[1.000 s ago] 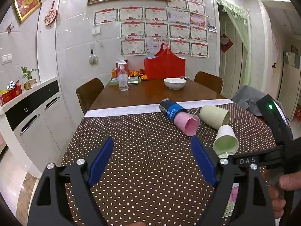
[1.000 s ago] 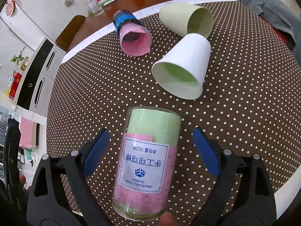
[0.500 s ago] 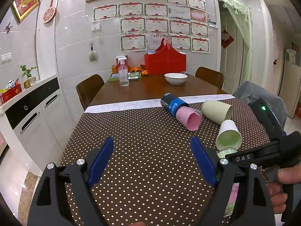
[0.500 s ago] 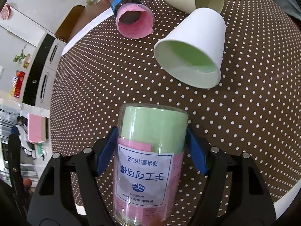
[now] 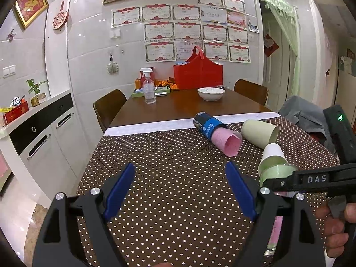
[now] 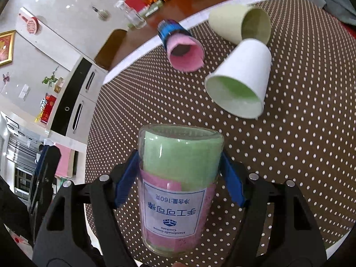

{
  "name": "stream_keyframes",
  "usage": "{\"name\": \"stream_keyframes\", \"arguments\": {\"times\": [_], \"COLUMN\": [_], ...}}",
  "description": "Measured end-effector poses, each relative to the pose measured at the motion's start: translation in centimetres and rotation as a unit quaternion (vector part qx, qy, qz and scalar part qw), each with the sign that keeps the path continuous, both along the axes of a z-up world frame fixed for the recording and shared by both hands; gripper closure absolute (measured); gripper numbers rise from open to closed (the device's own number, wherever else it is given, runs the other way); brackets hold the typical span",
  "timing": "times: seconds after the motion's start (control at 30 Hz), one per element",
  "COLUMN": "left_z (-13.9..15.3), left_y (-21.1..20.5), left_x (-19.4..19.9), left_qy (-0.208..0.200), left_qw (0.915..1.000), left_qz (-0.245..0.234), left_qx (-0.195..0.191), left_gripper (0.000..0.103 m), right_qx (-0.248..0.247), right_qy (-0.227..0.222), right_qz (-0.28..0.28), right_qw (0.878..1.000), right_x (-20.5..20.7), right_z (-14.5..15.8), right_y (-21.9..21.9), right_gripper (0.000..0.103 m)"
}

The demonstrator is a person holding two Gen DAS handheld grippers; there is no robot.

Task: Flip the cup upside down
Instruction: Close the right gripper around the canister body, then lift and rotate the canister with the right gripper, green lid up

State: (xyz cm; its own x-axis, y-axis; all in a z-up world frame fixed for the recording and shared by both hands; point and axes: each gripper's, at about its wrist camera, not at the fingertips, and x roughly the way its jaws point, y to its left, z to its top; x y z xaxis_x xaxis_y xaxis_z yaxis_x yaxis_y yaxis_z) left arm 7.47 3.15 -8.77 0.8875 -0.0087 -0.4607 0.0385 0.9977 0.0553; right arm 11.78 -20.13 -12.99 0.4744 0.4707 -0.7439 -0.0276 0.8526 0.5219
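Note:
My right gripper (image 6: 179,178) is shut on a clear plastic cup (image 6: 178,191) lined with green and pink paper and a white label. It holds the cup above the dotted tablecloth (image 6: 289,155). In the left wrist view the cup's green end (image 5: 278,172) shows behind the right gripper's black body (image 5: 316,179). My left gripper (image 5: 181,191) is open and empty over the tablecloth.
A white paper cup (image 6: 242,82), a pale green cup (image 6: 240,25) and a blue cup with a pink paper roll (image 6: 180,46) lie on their sides further back. A white bowl (image 5: 211,93), a spray bottle (image 5: 149,86) and a red bag (image 5: 198,72) stand on the far table. Chairs flank it.
My right gripper closed on the clear cup and lifted it, tipping its view upward. The left gripper stayed open and about in place.

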Motion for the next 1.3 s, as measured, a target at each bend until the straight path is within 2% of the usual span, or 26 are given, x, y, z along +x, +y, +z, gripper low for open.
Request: {"name": "stream_keyframes", "arguments": {"times": [0.17,0.37,0.47,0.57,0.77,0.83,1.3], "left_z": [0.3,0.5,0.6,0.7,0.4,0.3,-0.3], "left_y": [0.1,0.4,0.5,0.6,0.5,0.4,0.3], "left_x": [0.1,0.8,1.3,1.6,1.7,1.8,1.9], "left_qy": [-0.003,-0.003,-0.001,-0.002,-0.001,0.000,0.007], "left_qw": [1.0000,1.0000,1.0000,1.0000,0.9999,0.9999,0.9999], "left_qz": [0.003,0.004,0.003,-0.001,-0.005,-0.006,-0.008], "left_qx": [0.002,-0.001,-0.004,-0.008,-0.009,-0.009,-0.011], "left_gripper": [0.020,0.020,0.020,0.020,0.020,0.020,0.020], "right_qx": [-0.011,-0.045,-0.085,-0.135,-0.186,-0.198,-0.243], "right_qy": [-0.043,-0.125,-0.172,-0.219,-0.268,-0.274,-0.267], "right_qz": [0.005,-0.001,-0.008,-0.019,-0.018,-0.014,0.009], "right_qw": [0.999,0.991,0.981,0.966,0.945,0.941,0.932], "right_x": [-0.3,-0.3,-0.2,0.2,1.6,2.1,4.9], "right_z": [1.4,4.1,5.4,6.3,6.3,6.0,3.0], "right_y": [1.1,2.5,3.4,4.2,5.5,6.0,7.9], "right_gripper": [0.034,0.034,0.034,0.034,0.034,0.034,0.034]}}
